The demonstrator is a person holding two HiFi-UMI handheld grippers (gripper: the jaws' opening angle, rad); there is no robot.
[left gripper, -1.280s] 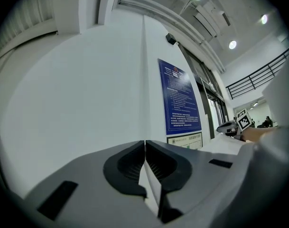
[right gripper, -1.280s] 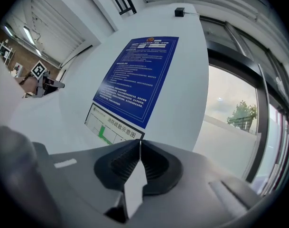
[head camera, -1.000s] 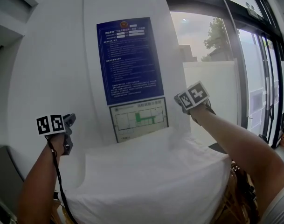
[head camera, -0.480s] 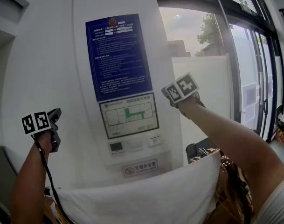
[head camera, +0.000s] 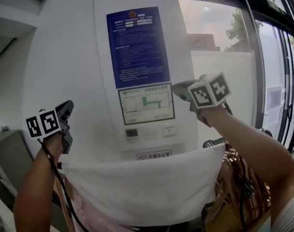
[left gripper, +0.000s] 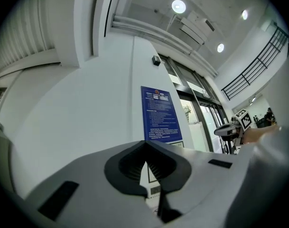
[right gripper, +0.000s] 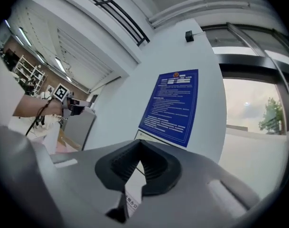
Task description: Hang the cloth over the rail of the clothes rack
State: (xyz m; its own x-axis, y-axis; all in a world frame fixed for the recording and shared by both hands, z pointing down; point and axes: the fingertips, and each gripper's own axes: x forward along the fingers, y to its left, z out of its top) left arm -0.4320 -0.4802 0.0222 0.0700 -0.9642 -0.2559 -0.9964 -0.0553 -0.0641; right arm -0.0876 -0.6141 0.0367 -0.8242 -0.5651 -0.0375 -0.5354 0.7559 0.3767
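Note:
A white cloth (head camera: 142,185) hangs spread out low in the head view, its top edge running straight from left to right. Whatever carries it is hidden under the fabric. My left gripper (head camera: 65,109) is raised above the cloth's left end, apart from it. In the left gripper view its jaws (left gripper: 145,156) are shut with nothing between them. My right gripper (head camera: 181,87) is held up above the cloth's right end. Its jaws (right gripper: 138,152) are shut and empty in the right gripper view.
A white wall pillar carries a blue notice board (head camera: 137,45), a floor plan (head camera: 146,104) and small switch panels (head camera: 151,132). Glass doors (head camera: 272,81) stand at the right. Brown clutter (head camera: 233,178) lies behind the cloth's right end, and pink fabric (head camera: 96,219) hangs below its left.
The cloth has dropped from filling the lower view to hanging lower and flatter. Both grippers now stand clear above its ends, and the view has swung up the wall.

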